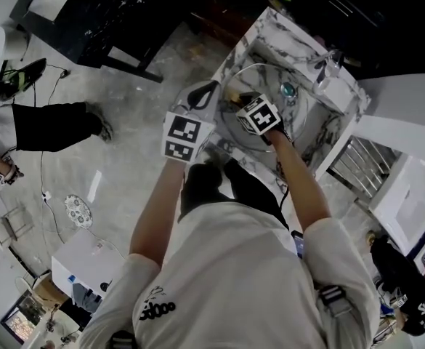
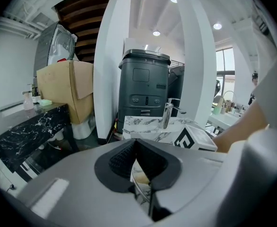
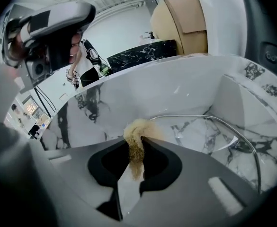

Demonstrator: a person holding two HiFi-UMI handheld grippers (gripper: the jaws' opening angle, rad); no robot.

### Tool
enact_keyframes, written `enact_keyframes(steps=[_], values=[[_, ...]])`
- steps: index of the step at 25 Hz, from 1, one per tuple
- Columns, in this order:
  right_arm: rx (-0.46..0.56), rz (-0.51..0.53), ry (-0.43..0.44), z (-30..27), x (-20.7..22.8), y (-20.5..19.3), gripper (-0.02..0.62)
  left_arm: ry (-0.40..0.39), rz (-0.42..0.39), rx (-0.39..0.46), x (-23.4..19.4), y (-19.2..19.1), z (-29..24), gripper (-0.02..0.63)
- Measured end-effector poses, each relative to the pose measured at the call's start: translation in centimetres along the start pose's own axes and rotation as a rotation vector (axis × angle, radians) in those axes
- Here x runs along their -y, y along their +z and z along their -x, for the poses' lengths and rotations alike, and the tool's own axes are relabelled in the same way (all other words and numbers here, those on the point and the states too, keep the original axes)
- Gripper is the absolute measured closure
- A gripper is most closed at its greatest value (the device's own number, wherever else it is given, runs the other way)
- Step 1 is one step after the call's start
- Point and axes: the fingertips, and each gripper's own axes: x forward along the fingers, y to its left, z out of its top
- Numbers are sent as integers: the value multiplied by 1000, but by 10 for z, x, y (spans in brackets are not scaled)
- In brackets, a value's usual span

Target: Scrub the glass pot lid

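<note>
Glass pot lid (image 3: 209,141): down in the marble sink (image 3: 143,93), just right of and beyond the right jaws; its metal rim sweeps in an arc from the scourer to the near right.
Lid's facing: its broad face is turned toward the right hand-held gripper, with the sink's veining showing through the glass (being round, it has no long axis to speak of).
Lid edge: in the left gripper view it is seen edge-on, a thin rim line running down between the pads.
Left hand-held gripper (image 2: 137,150): jaws pinched together on that rim at the lid's left side.
Scourer (image 3: 137,126): a tan fibrous tuft, sticking out past the jaw tips and touching the lid's rim.
Right hand-held gripper (image 3: 136,155): jaws clamped on the scourer.
Only the left gripper view shows: the faucet (image 2: 167,112) upright at the sink's far side, a dark bin (image 2: 145,86) behind it, and a black marble counter (image 2: 24,126) to the left.
Only the head view shows: both arms reaching over the sink, and a second person (image 1: 52,126) at far left.
</note>
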Motion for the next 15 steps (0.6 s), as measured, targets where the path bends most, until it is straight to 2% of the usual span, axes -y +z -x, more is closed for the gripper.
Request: enact_keyframes(steps=[5, 15], values=[[-33, 21, 54, 3, -14, -8, 541, 6, -2, 9, 0, -1, 2, 595], [-134, 84, 244, 14, -58, -47, 541, -27, -18, 19, 16, -2, 1, 595]])
